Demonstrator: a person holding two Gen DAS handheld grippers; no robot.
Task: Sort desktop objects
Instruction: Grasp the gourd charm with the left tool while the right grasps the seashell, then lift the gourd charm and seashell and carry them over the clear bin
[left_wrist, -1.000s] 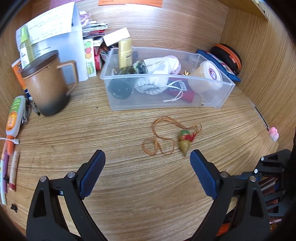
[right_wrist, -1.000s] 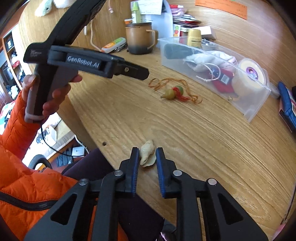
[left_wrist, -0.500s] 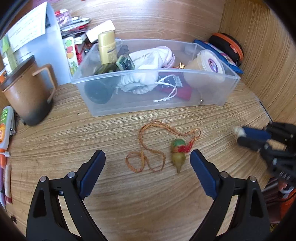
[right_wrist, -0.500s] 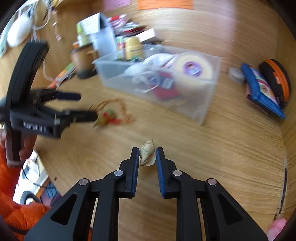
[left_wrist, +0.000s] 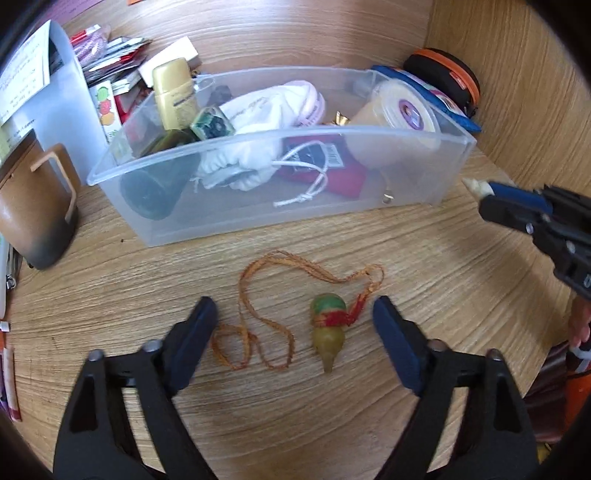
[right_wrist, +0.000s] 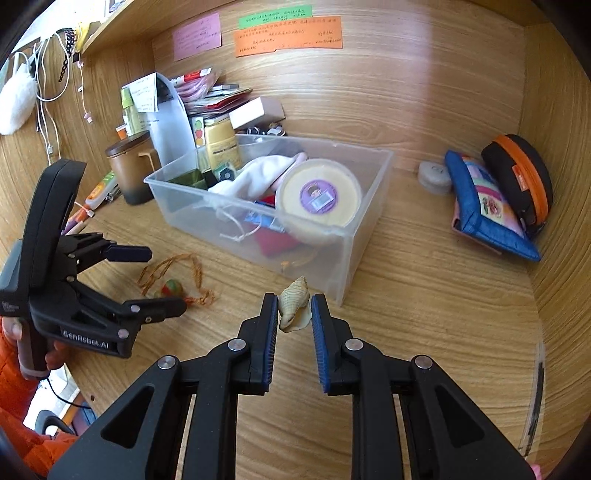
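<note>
1. Your bin (right_wrist: 347, 254), holding tape (right_wrist: 318, 197) and a pouch (right_wrist: 255, 173), sits at 12 o'clock.
2. Your right gripper (right_wrist: 294, 314) grasps a ridged beige shell (right_wrist: 293, 301).
3. Your left gripper (left_wrist: 295, 325), released, straddles the gourd (left_wrist: 328, 330).

Shell (right_wrist: 293, 303) between right claw (right_wrist: 294, 317) pads, near bin (right_wrist: 343, 258)

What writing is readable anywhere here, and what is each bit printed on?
"GenRobot.AI": on the side of the left gripper.
Sticky notes on the back wall: handwriting too small to read.
Gold bottle in the clear bin: label blurred.
Tape roll: purple sticker unreadable.
Orange-zip case: logo too small to read.
</note>
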